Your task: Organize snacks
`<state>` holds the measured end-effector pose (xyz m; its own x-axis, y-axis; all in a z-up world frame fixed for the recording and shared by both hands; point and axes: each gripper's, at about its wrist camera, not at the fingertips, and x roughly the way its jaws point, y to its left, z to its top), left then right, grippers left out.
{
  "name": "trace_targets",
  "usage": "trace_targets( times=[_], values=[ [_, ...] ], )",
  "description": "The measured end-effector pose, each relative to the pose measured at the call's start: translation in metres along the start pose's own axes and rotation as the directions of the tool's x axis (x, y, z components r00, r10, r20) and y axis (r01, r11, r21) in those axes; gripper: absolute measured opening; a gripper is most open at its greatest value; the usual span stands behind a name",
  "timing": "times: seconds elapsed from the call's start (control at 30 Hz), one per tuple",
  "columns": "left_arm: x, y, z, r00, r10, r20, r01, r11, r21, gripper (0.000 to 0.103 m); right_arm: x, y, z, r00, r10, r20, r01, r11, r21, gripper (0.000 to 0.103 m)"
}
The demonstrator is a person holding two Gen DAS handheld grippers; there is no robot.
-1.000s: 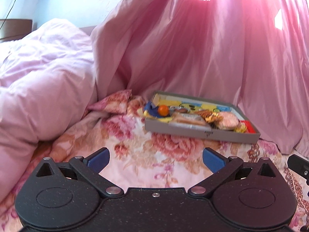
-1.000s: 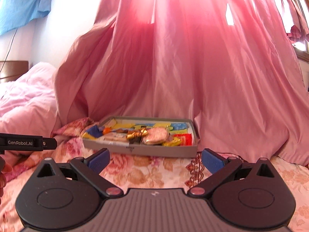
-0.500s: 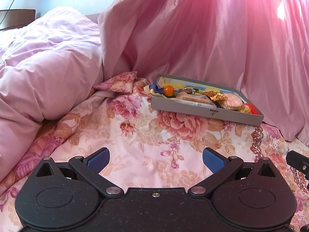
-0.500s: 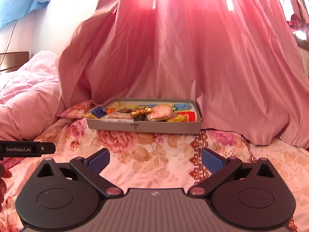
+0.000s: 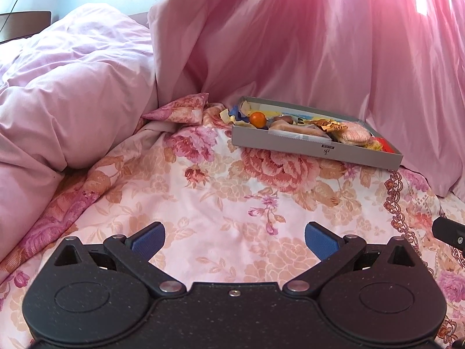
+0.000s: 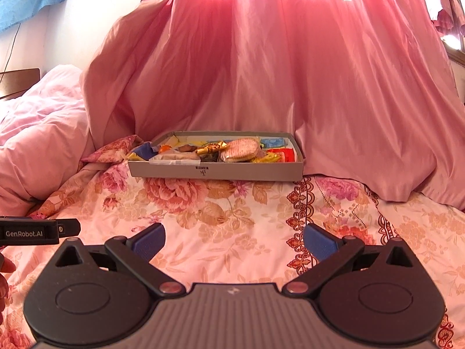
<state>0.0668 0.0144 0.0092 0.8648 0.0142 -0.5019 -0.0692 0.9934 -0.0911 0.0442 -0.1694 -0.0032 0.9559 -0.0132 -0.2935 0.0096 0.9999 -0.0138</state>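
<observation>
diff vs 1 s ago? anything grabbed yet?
Nothing grabbed. Both tools pulled back from the grey snack tray and tilted down: more floral bedsheet shows in front of it. Left tool and right tool stay open and empty; tray and snacks unmoved.

Ahead of me a pink curtain (image 6: 261,67) hangs to the bed, glowing red where sunlight comes through. A flowered bedsheet (image 5: 221,200) spreads below. On my left lies a heaped pink duvet (image 5: 66,101), with a pale wall (image 6: 72,35), a blue cloth (image 6: 29,3) and a dark headboard (image 6: 20,81) behind it.
</observation>
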Motion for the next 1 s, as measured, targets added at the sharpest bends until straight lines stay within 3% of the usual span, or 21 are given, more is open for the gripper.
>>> trace_targets(
  times=[1.0],
  values=[
    [0.0018,0.0022,-0.0029,1.000,0.005,-0.010,-0.005,1.000,-0.007,0.102,0.0043,0.0059,-0.0011,1.000,0.006,-0.017,-0.006,1.000,-0.013,0.103]
  ],
)
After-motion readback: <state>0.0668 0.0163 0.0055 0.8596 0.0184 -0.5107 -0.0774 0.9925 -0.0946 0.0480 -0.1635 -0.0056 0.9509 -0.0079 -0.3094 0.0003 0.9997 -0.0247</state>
